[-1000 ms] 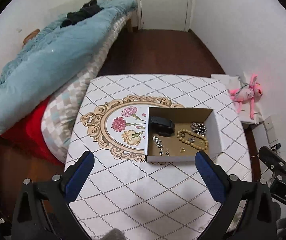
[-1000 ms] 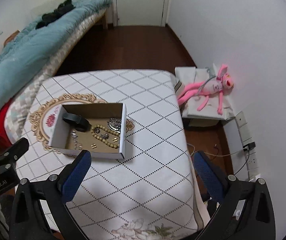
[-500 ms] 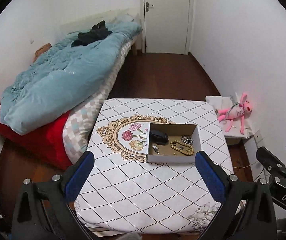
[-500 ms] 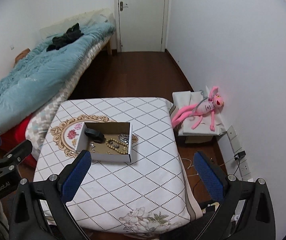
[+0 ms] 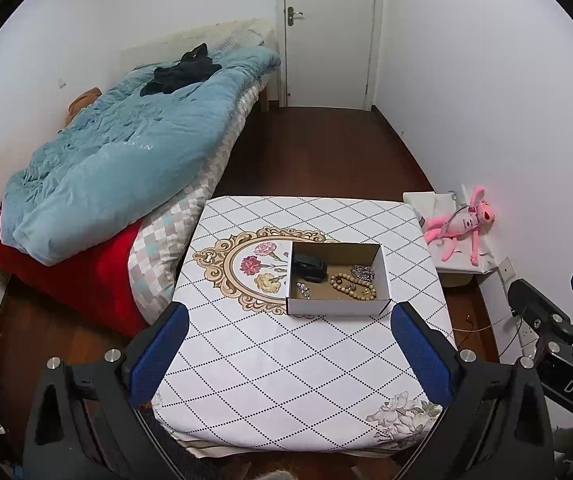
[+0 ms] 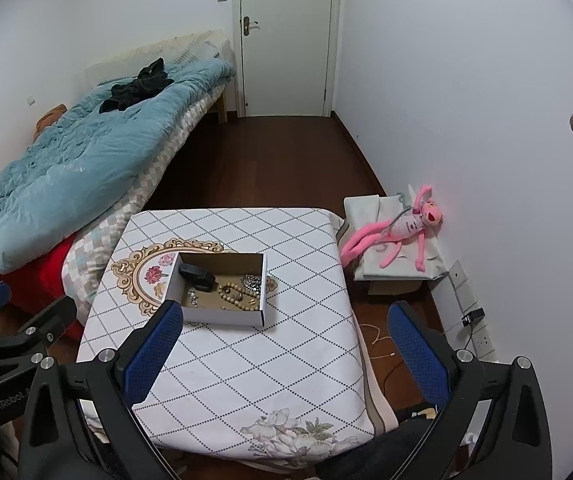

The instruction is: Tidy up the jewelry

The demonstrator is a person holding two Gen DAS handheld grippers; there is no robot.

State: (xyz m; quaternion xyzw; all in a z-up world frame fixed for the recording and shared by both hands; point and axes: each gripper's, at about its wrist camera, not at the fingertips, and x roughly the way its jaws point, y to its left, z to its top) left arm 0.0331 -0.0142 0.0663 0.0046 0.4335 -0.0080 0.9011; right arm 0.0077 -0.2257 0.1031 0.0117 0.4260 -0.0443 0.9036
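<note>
A shallow white cardboard box (image 5: 382, 256) (image 6: 222, 316) sits on the patterned table (image 5: 286, 352) (image 6: 246, 360). Inside lie a black watch (image 5: 308, 266) (image 6: 197, 274), a wooden bead bracelet (image 5: 350, 284) (image 6: 232, 295), a silver chain piece (image 5: 363, 271) (image 6: 251, 282) and small silver pieces (image 5: 301, 289) (image 6: 192, 296). My left gripper (image 5: 288, 354) is open and empty, high above the table's near half. My right gripper (image 6: 284, 354) is open and empty, above the near edge. Each gripper shows at the edge of the other's view.
A bed with a blue quilt (image 5: 126, 152) (image 6: 86, 160) stands left of the table. A pink plush toy (image 5: 462, 228) (image 6: 402, 232) lies on a box by the right wall. A white door (image 5: 326, 32) is at the far end. Dark wooden floor surrounds the table.
Both grippers have pulled up and back from the table; the box and table now look smaller and more of the room shows. The jewelry has not moved.
</note>
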